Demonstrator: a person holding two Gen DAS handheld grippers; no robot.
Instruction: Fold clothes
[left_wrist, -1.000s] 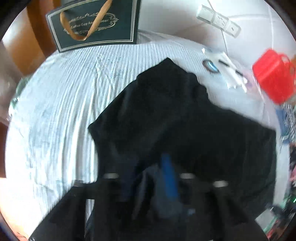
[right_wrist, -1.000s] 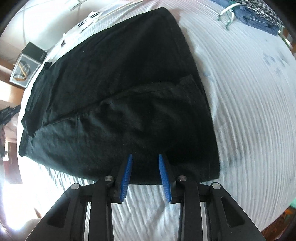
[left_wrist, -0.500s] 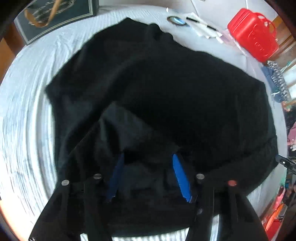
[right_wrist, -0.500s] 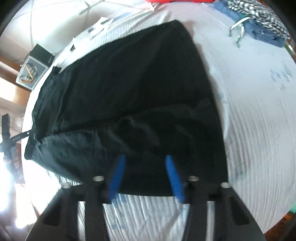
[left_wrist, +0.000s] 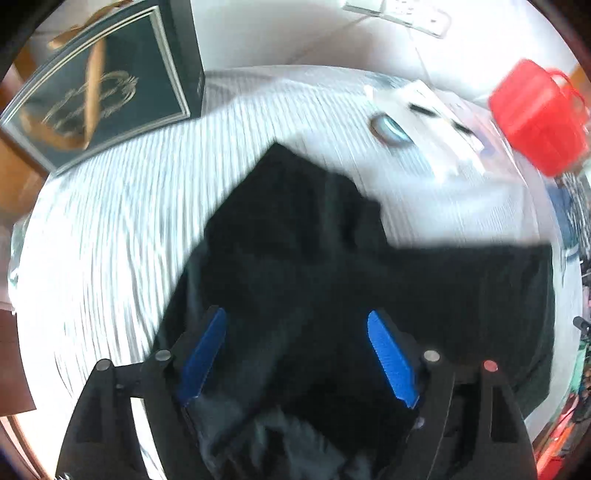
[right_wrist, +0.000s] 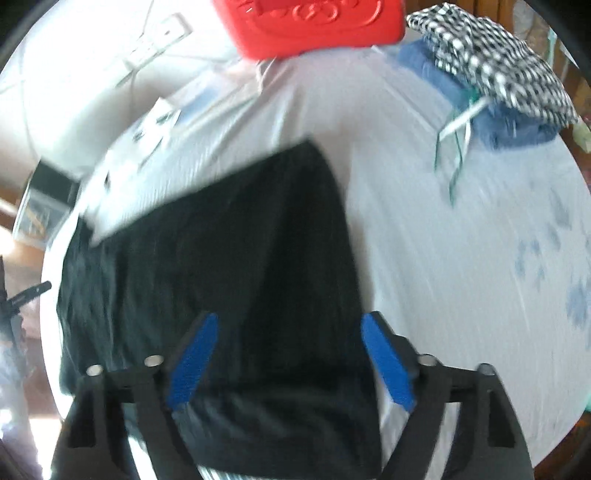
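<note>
Lying spread over the middle of the striped bed sheet (left_wrist: 122, 206), black garment (left_wrist: 295, 236), one part already doubled over itself. Opening wide above its near edge, left gripper (left_wrist: 297, 354) and right gripper (right_wrist: 288, 354), pads gripping nothing, likely letting the fold settle flat. Sitting clear at the far edge, red case (left_wrist: 535, 114) and folded clothes (right_wrist: 495, 81).

Two close wrist views steeply down; shared black garment (left_wrist: 332, 258) and red box (right_wrist: 317, 26)
</note>
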